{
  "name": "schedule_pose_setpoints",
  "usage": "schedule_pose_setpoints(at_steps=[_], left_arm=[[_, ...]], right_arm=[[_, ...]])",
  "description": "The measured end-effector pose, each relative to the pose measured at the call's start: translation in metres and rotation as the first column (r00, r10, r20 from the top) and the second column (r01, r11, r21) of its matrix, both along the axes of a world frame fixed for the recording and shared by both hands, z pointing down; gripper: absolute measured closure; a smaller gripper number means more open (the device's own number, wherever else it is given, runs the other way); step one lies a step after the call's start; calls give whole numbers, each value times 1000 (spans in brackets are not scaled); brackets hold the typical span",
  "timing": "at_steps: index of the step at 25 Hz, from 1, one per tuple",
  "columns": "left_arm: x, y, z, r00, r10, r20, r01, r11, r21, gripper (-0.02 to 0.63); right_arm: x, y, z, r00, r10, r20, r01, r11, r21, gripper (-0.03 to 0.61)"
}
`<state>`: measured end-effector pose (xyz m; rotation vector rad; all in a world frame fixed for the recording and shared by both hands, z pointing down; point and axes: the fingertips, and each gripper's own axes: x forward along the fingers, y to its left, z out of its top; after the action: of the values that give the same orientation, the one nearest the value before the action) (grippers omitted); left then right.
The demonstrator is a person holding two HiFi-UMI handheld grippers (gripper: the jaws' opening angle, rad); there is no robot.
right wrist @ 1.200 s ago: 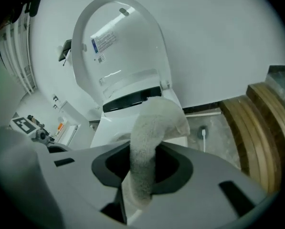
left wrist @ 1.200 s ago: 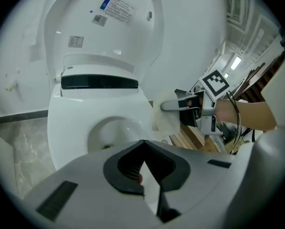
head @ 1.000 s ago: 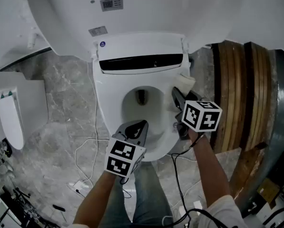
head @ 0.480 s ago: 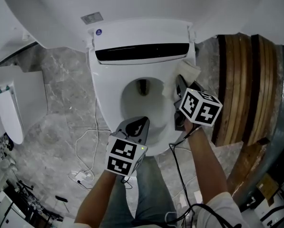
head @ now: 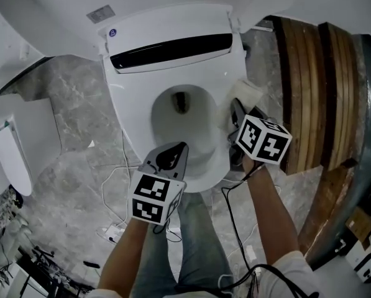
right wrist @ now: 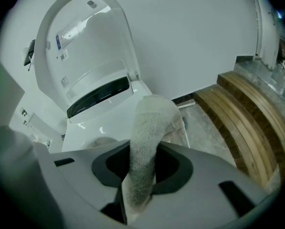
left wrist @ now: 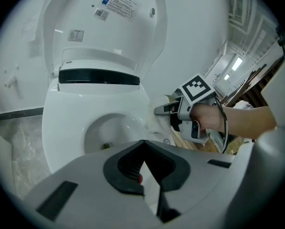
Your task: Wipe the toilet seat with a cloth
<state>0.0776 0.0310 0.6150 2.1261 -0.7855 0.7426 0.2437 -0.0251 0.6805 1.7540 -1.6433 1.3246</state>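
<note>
The white toilet seat lies down with the lid raised behind it. A beige terry cloth rests on the seat's right rim, and my right gripper is shut on it. In the right gripper view the cloth runs out from between the jaws of the right gripper onto the seat. My left gripper hovers over the seat's front edge, shut and empty. The left gripper view shows the left gripper with its jaws together, and beyond it the right gripper at the rim.
A curved wooden slatted step stands just right of the toilet. Grey marble floor with loose white cables lies to the left, beside a white fixture. A black cable trails from the right gripper down past the person's legs.
The right gripper has dragged the cloth along the seat's right rim, away from the hinge and toward the front. The left gripper has kept its place over the front edge.
</note>
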Motion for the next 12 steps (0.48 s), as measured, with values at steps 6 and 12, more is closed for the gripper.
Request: schedule_pose_setpoints(at_steps=[6, 12], left_arm=[[-9, 24, 5, 1000, 15, -1, -15, 1000, -16, 603], [-21, 39, -3, 998, 56, -5, -56, 998, 4, 603]], right_arm=[[-2, 47, 3, 999, 14, -28, -15, 999, -28, 477], [-16, 100, 5, 997, 34, -64, -37, 998, -57, 477]])
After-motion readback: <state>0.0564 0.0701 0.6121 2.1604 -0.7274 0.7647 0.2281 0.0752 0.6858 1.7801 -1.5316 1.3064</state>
